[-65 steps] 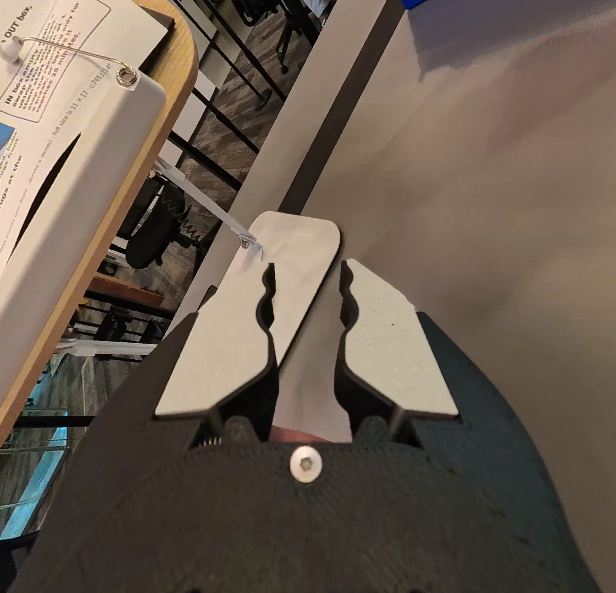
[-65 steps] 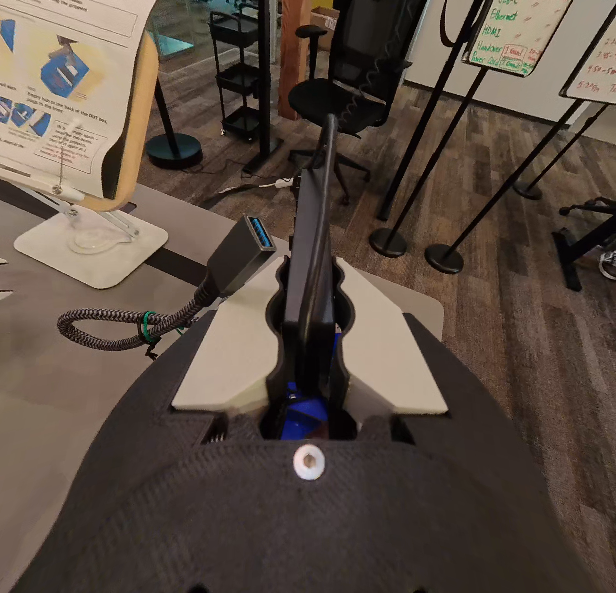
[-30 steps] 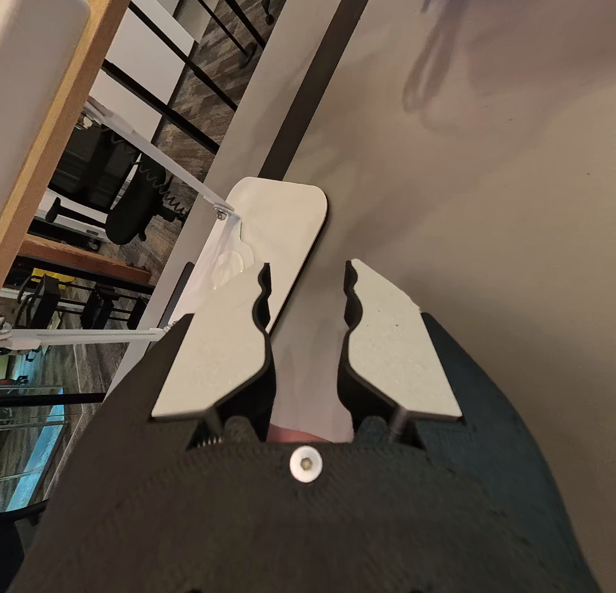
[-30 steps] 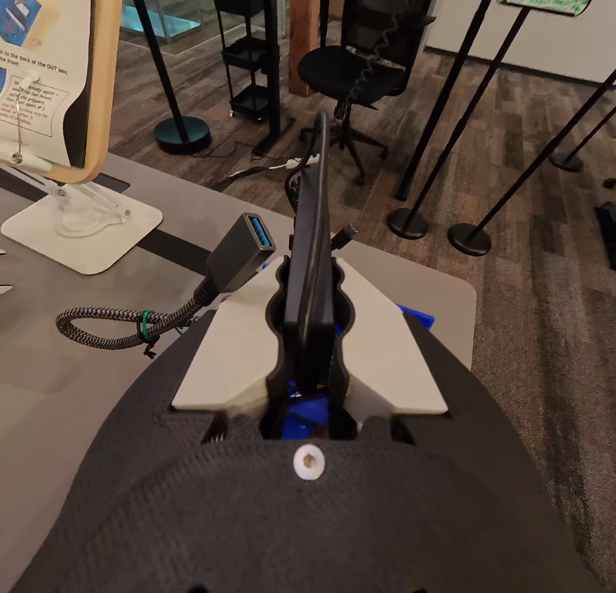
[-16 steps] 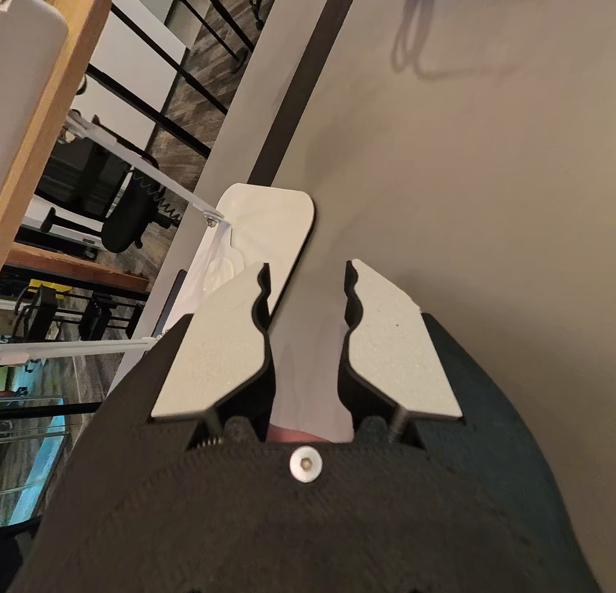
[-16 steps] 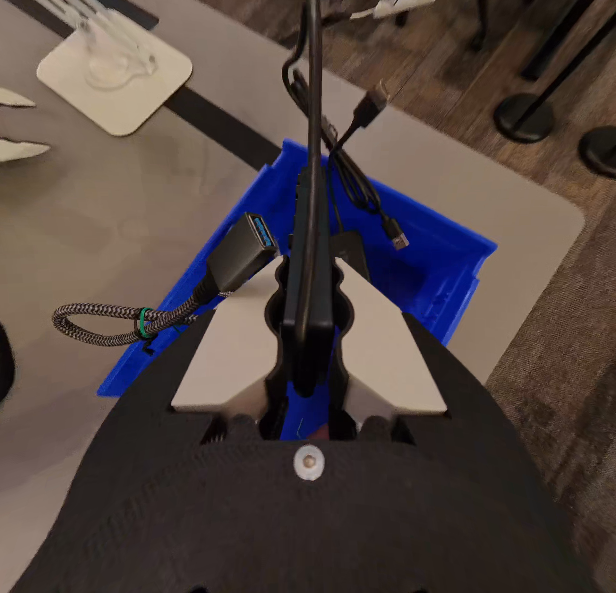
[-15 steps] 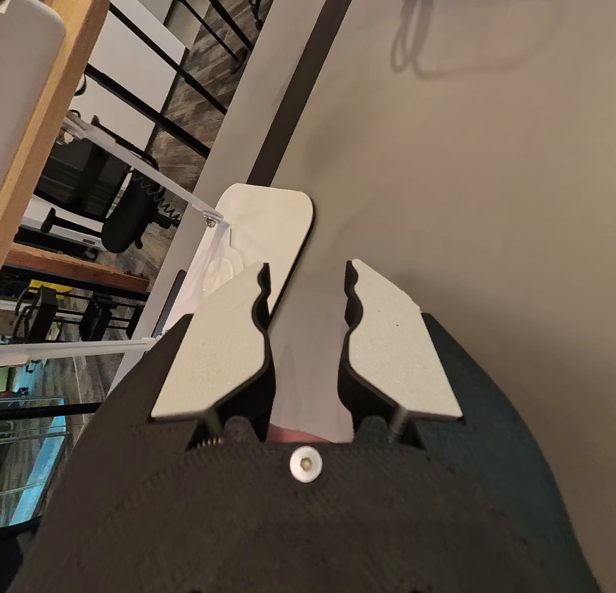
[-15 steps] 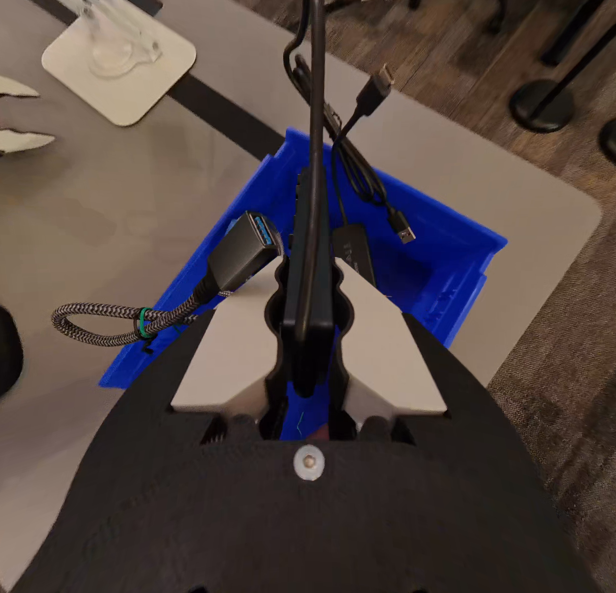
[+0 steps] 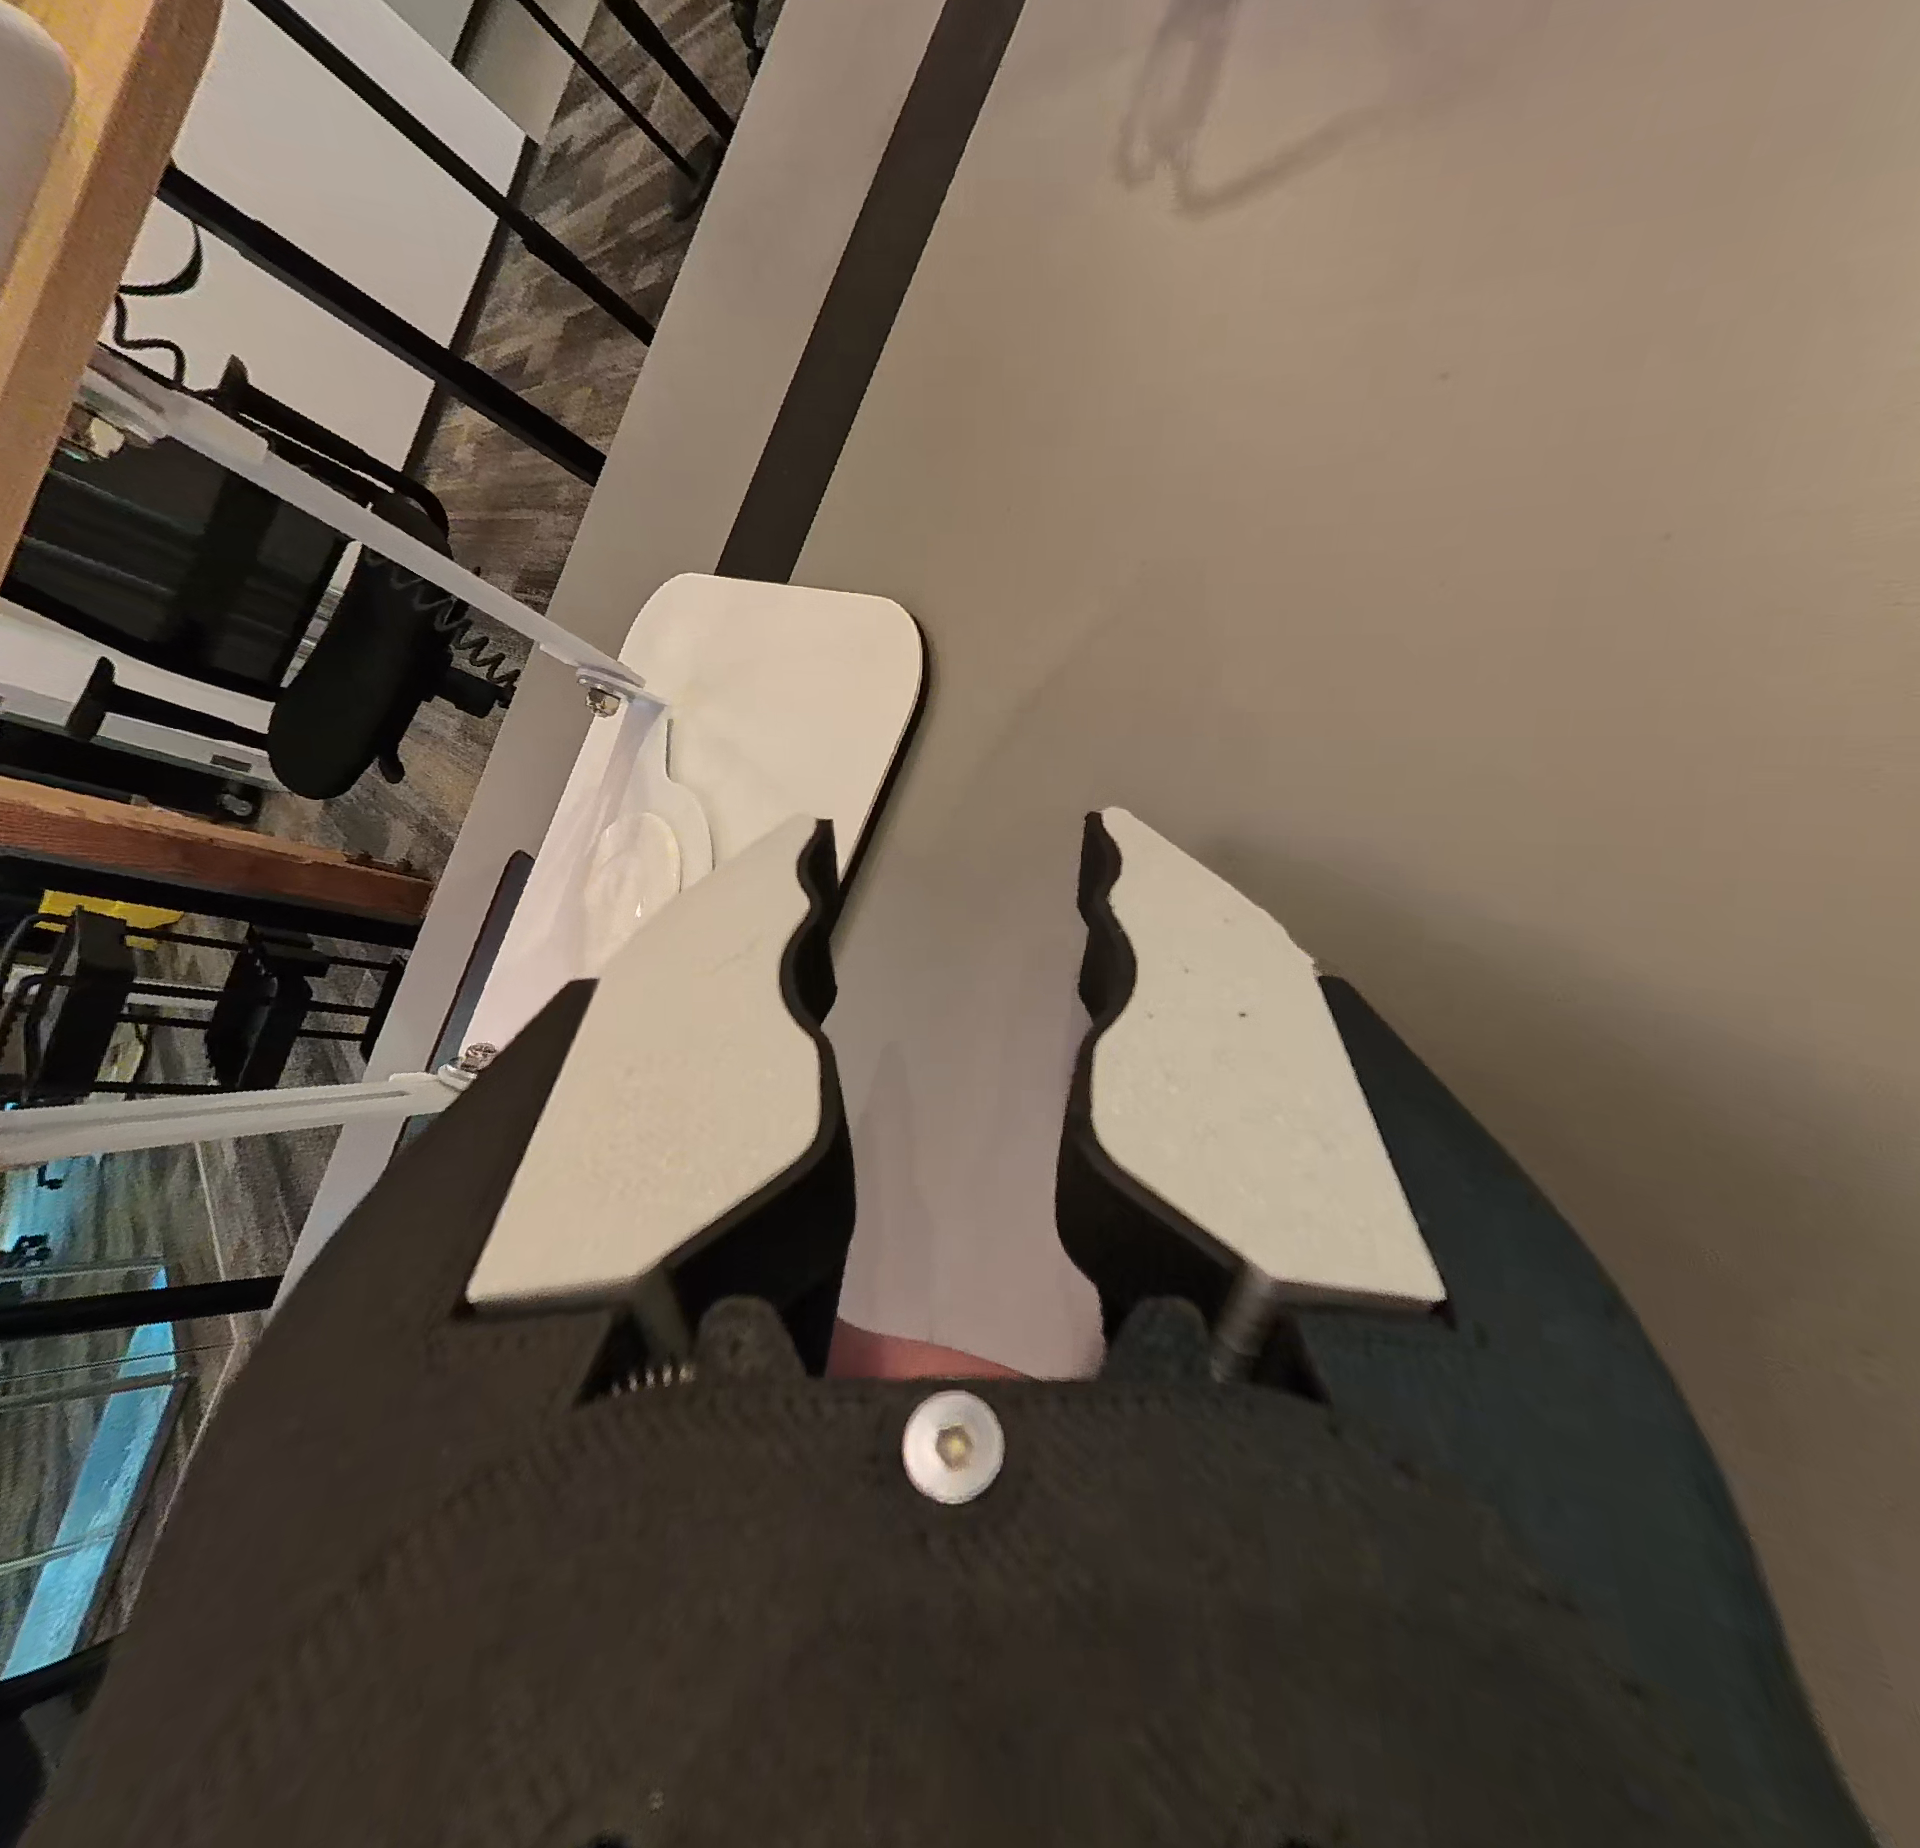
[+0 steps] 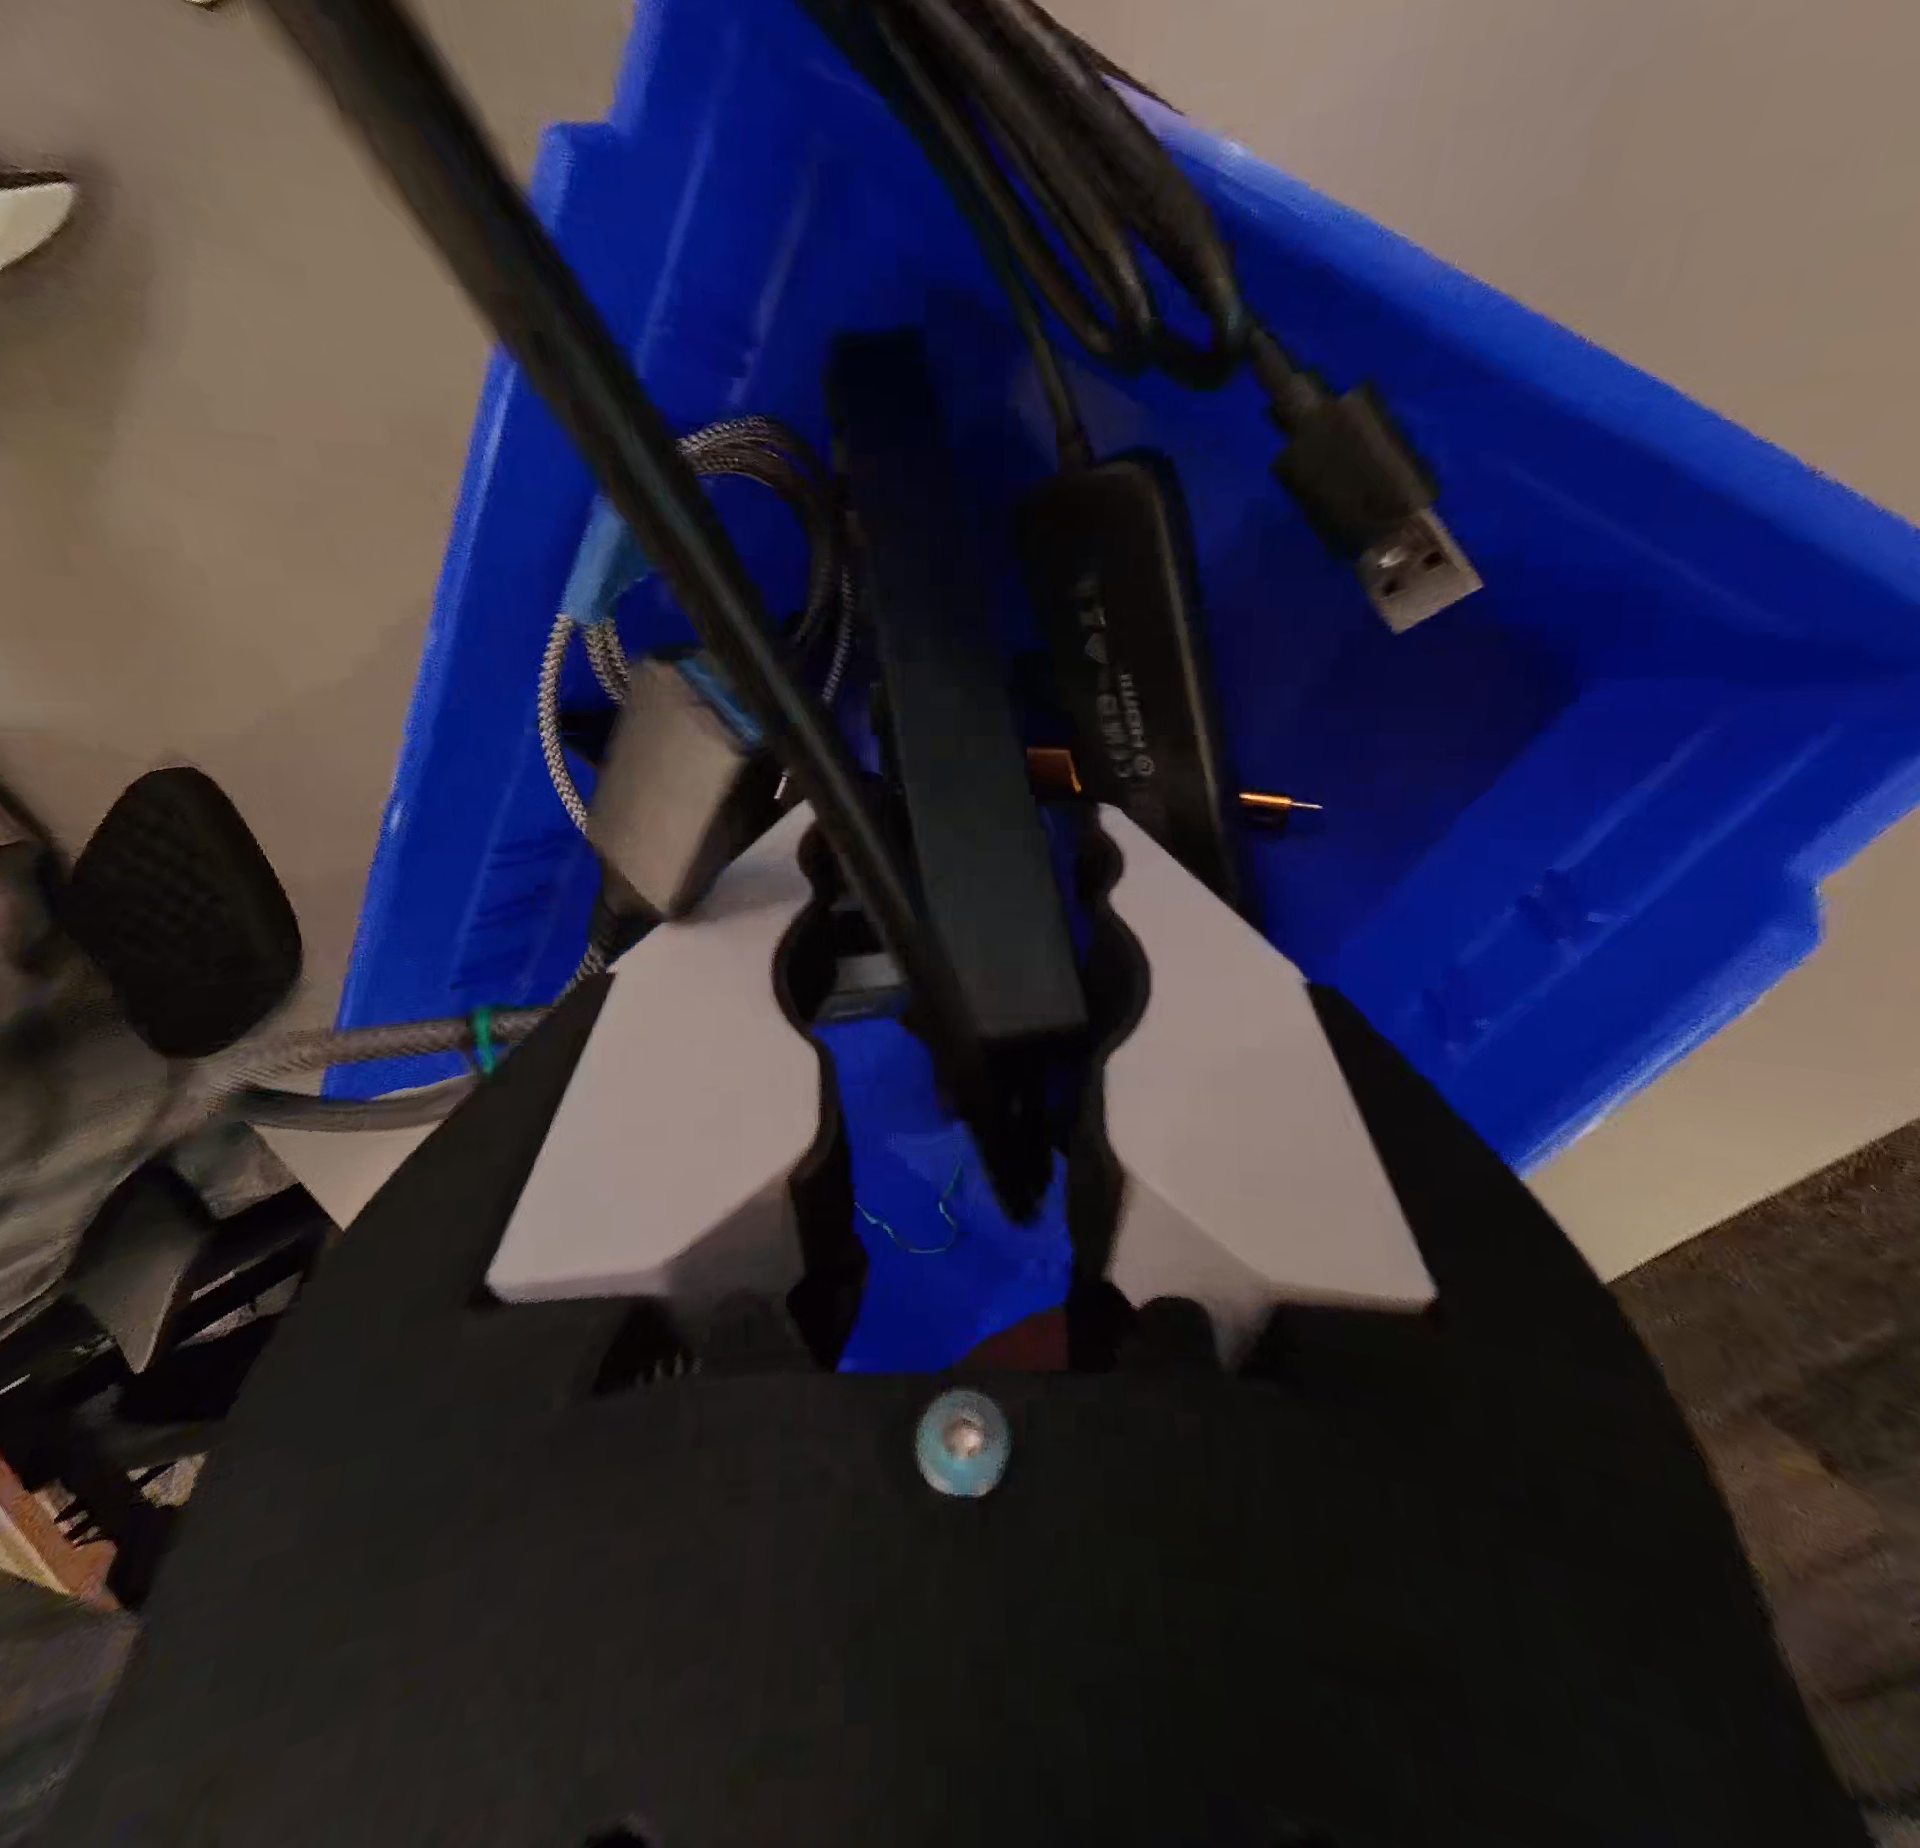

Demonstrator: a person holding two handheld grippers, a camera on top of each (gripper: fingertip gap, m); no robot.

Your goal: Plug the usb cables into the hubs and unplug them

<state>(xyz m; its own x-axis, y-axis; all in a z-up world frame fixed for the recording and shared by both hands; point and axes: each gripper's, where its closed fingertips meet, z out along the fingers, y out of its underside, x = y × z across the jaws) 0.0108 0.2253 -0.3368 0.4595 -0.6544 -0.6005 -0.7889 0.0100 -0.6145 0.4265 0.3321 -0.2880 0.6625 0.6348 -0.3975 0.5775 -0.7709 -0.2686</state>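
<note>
My right gripper point(image 10: 956, 832) is open, low over the blue bin point(image 10: 1558, 759). A slim black hub point(image 10: 966, 759) lies slanted in the gap between the fingers, loose, with its black cable point(image 10: 582, 344) running up to the left. A braided cable with a grey USB socket point(image 10: 665, 790) hangs at the left finger, inside the bin. A second black hub point(image 10: 1132, 635) and a black USB plug point(image 10: 1392, 541) also lie in the bin. My left gripper point(image 9: 956, 842) is open and empty above the grey table point(image 9: 1455, 655).
The white base of a stand point(image 9: 790, 697) lies just beyond my left fingers, by a dark strip point(image 9: 883, 271) in the table. A wooden board point(image 9: 104, 136) stands at the far left. The table's right edge and the floor point(image 10: 1818, 1331) are close to the bin. Spacing between my two grippers at the tips: around 45 cm.
My right gripper has tipped down over the blue bin and opened; the black hub it held now sits loose and slanted between the fingers. My left gripper has hardly moved.
</note>
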